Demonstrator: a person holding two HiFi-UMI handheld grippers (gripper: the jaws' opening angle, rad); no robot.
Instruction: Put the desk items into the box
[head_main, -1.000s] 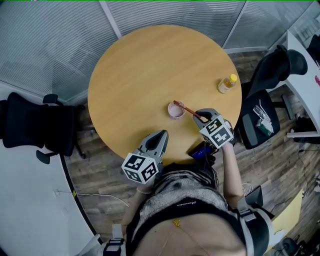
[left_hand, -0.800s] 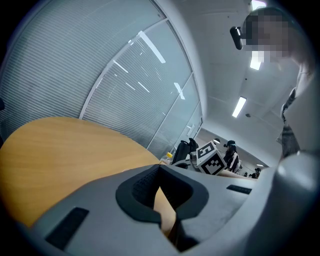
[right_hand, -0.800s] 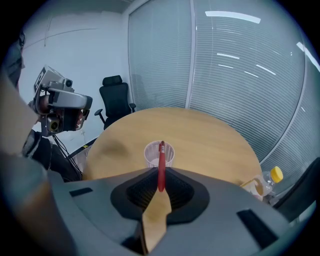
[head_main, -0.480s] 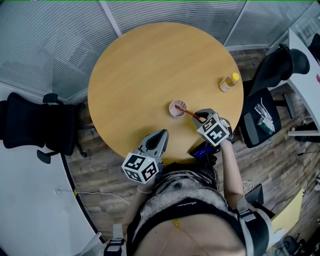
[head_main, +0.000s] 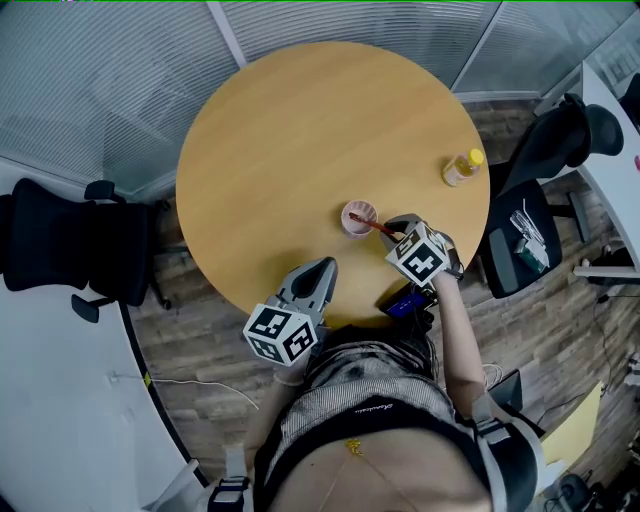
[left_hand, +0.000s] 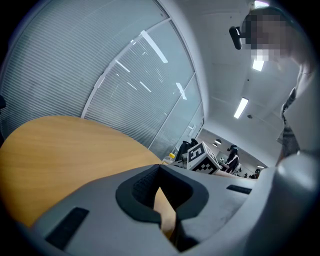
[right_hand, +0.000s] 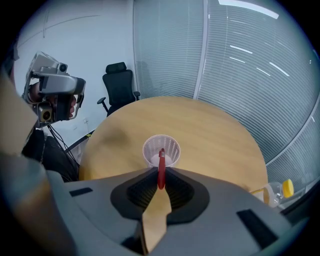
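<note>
Jaws of the right gripper (right_hand: 160, 176) stood narrowly apart, clamped on a slim red pen (right_hand: 161, 162) that ran straight out from between their tips. Just ahead of those tips, the pen's far end lay over the open mouth of a small round white mesh cup (right_hand: 150, 150); whether it dipped inside could not be told. The cup stood upright on a round light-wood table (head_main: 300, 130), near the edge closest to the person. Well off to the right of the jaws, a clear plastic bottle with a yellow cap (head_main: 459, 167) stood by the table's rim. Behind the right gripper, a dark blue flat thing (head_main: 405, 301) lay at the table's edge, too small to identify. The left gripper (left_hand: 160, 166) hovered at the near edge, well left of the cup, its jaws together with nothing between them.
</note>
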